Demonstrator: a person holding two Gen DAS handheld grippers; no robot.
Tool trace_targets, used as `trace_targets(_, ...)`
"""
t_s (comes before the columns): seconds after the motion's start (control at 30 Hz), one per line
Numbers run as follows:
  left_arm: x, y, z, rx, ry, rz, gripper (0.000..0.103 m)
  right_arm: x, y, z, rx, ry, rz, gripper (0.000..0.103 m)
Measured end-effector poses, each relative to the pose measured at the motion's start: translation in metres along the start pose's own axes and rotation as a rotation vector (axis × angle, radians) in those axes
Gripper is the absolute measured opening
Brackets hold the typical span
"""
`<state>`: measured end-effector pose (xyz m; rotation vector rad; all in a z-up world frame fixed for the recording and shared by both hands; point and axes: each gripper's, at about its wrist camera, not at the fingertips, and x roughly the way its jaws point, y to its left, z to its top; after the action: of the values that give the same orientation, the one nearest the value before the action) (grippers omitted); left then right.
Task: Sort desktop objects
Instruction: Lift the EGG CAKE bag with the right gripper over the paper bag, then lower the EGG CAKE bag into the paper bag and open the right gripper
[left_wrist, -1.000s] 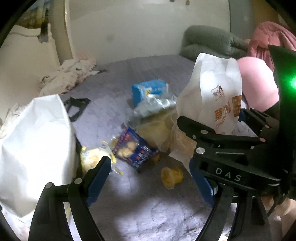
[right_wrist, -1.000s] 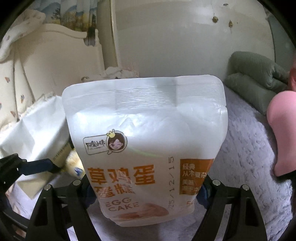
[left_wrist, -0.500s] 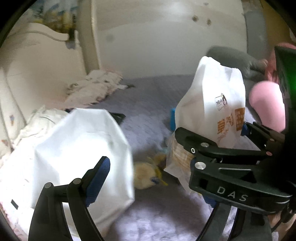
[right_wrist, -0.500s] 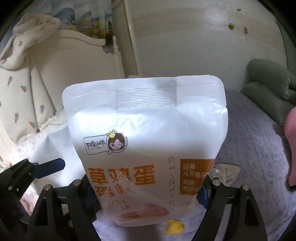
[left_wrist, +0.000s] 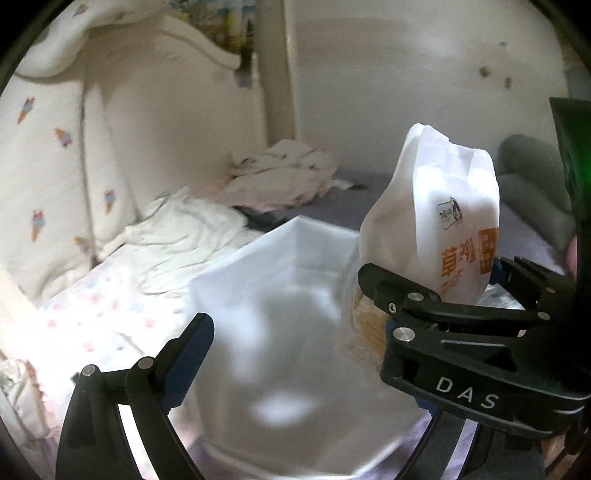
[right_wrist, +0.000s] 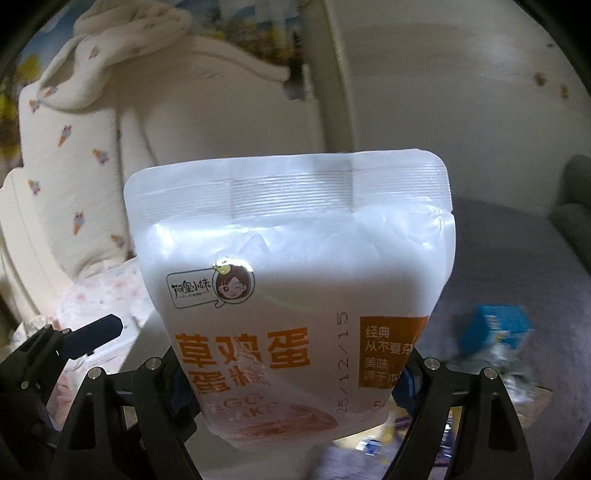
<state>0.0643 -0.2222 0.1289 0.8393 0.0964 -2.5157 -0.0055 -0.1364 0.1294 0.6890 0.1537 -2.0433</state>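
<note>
A white egg cake pouch (right_wrist: 291, 280) with orange lettering stands upright, clamped near its bottom between the right tongs (right_wrist: 295, 373) and held in the air. Just beside it, lower and to the left, is a white bag or bin (left_wrist: 295, 317), blurred; it looks like the place the pouch is headed, though it is not yet inside. The left tongs (left_wrist: 295, 354) hang over that white container, grasping nothing; their jaws have just been opening wider. Further out on the purple bed cover (right_wrist: 509, 258) lie a blue box (right_wrist: 495, 326) and blurred wrappers (right_wrist: 373, 446), apparently unsorted. Much sorting seems left.
</note>
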Motion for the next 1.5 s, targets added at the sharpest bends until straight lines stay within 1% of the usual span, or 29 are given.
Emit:
trace_targets(0.1, 0.013, 0.016, -0.006, -0.011, 0.071, 0.033, 0.094, 0.031, 0.013, -0.001, -0.010, 0.093, 0.047, 0.082)
trace_targets(0.23, 0.044, 0.034, -0.023, -0.020, 0.223, 0.068, 0.094, 0.066, 0.025, -0.019, -0.026, 0.235, 0.081, 0.082)
trace_targets(0.33, 0.057, 0.037, -0.038, -0.004, 0.313, 0.099, 0.094, 0.097, 0.027, -0.035, 0.008, 0.362, 0.133, 0.082)
trace_targets(0.4, 0.067, 0.038, -0.048, 0.016, 0.371, 0.114, 0.094, 0.117, 0.025, -0.049, 0.037, 0.468, 0.160, 0.082)
trace_targets(0.47, 0.077, 0.039, -0.061, 0.023, 0.436, 0.111, 0.094, 0.132, 0.026, -0.060, 0.034, 0.563, 0.150, 0.082)
trace_targets(0.53, 0.084, 0.041, -0.069, 0.015, 0.480, 0.112, 0.094, 0.141, 0.031, -0.072, 0.016, 0.647, 0.129, 0.082)
trace_targets(0.67, 0.090, 0.045, -0.073, 0.010, 0.515, 0.138, 0.094, 0.155, 0.043, -0.076, -0.052, 0.742, 0.106, 0.087)
trace_targets(0.77, 0.087, 0.049, -0.072, -0.017, 0.511, 0.156, 0.094, 0.155, 0.046, -0.072, -0.057, 0.756, 0.075, 0.087)
trace_targets(0.9, 0.077, 0.048, -0.065, 0.000, 0.456, 0.177, 0.094, 0.142, 0.043, -0.064, -0.048, 0.705, 0.071, 0.087)
trace_targets(1.07, 0.061, 0.044, -0.057, 0.016, 0.405, 0.168, 0.094, 0.122, 0.041, -0.057, -0.050, 0.664, 0.032, 0.088)
trace_targets(1.17, 0.054, 0.043, -0.054, 0.017, 0.376, 0.155, 0.094, 0.116, 0.040, -0.050, -0.029, 0.646, 0.029, 0.088)
trace_targets(1.23, 0.053, 0.046, -0.052, -0.002, 0.370, 0.128, 0.094, 0.113, 0.035, -0.046, -0.013, 0.653, 0.029, 0.087)
trace_targets(1.27, 0.052, 0.048, -0.052, -0.025, 0.372, 0.106, 0.095, 0.114, 0.024, -0.047, -0.001, 0.657, 0.031, 0.087)
trace_targets(1.3, 0.052, 0.048, -0.052, -0.037, 0.372, 0.094, 0.095, 0.114, 0.035, -0.040, 0.010, 0.660, 0.032, 0.087)
trace_targets(1.33, 0.054, 0.051, -0.052, -0.063, 0.375, 0.076, 0.095, 0.109, 0.033, -0.039, 0.028, 0.661, 0.033, 0.088)
trace_targets(1.37, 0.054, 0.050, -0.053, -0.079, 0.378, 0.075, 0.095, 0.100, 0.028, -0.041, 0.057, 0.659, 0.039, 0.088)
trace_targets(1.43, 0.058, 0.053, -0.053, -0.110, 0.377, 0.092, 0.096, 0.111, 0.042, -0.032, 0.107, 0.660, 0.055, 0.089)
trace_targets(1.5, 0.060, 0.051, -0.053, -0.110, 0.372, 0.107, 0.096, 0.099, 0.039, -0.031, 0.126, 0.658, 0.046, 0.090)
